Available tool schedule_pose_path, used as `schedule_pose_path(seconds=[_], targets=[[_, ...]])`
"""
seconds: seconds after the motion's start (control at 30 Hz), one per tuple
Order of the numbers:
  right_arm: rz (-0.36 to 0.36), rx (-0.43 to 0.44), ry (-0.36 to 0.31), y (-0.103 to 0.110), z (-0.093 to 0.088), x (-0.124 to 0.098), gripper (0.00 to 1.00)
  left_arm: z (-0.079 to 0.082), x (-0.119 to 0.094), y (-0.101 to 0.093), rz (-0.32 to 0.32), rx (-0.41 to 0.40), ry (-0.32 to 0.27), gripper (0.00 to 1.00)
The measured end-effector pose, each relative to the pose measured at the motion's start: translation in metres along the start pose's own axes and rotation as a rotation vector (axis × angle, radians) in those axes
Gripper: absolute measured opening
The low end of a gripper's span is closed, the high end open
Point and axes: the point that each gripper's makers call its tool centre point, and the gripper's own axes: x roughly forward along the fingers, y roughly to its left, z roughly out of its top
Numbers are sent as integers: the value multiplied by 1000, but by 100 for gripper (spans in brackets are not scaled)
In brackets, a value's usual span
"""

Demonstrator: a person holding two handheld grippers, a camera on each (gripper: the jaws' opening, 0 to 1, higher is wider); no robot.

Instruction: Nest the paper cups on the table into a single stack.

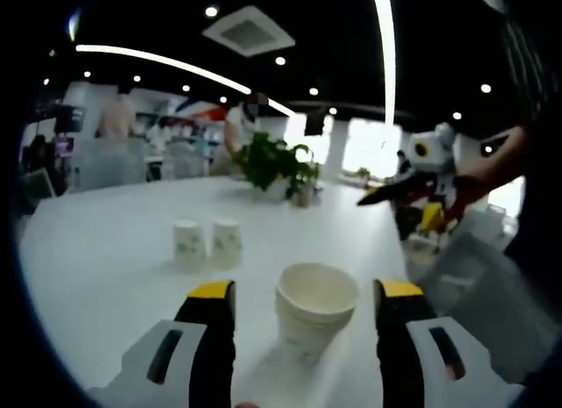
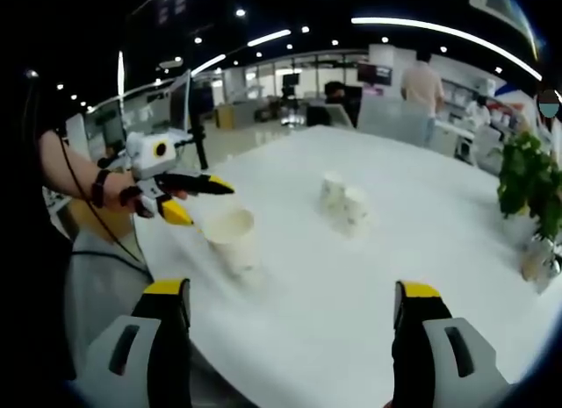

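In the left gripper view the left gripper (image 1: 307, 294) stands with jaws apart around an upright paper cup stack (image 1: 316, 310), not touching it. At 11 o'clock, 2 upside-down cups (image 1: 208, 244) sit side by side on the white table (image 1: 105, 259). The right gripper (image 2: 291, 303) is spread wide over bare tabletop. A potted plant (image 1: 277, 165) stands at 12 o'clock.
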Motion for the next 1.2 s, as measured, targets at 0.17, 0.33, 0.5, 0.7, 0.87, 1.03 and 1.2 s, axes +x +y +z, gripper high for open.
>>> schedule_pose_path(seconds=[0.17, 0.33, 0.5, 0.7, 0.87, 1.03, 1.2], targets=[[9, 6, 1, 4, 0, 4, 94, 3, -10, 6, 35, -14, -12, 69], [12, 14, -9, 6, 3, 6, 94, 6, -17, 10, 81, -35, -22, 88], [8, 46, -33, 6, 7, 6, 94, 8, -25, 7, 90, -36, -18, 97], [4, 49, -39, 9, 5, 5, 94, 14, -37, 2, 84, 2, -10, 98], [5, 42, -40, 13, 4, 5, 94, 18, -45, 2, 82, 27, -10, 98], [-12, 33, -44, 6, 7, 5, 96, 13, -51, -3, 54, 54, 27, 98], [-39, 21, -45, -14, 15, 1, 97, 11, -60, -9, 28, 79, 40, 98]])
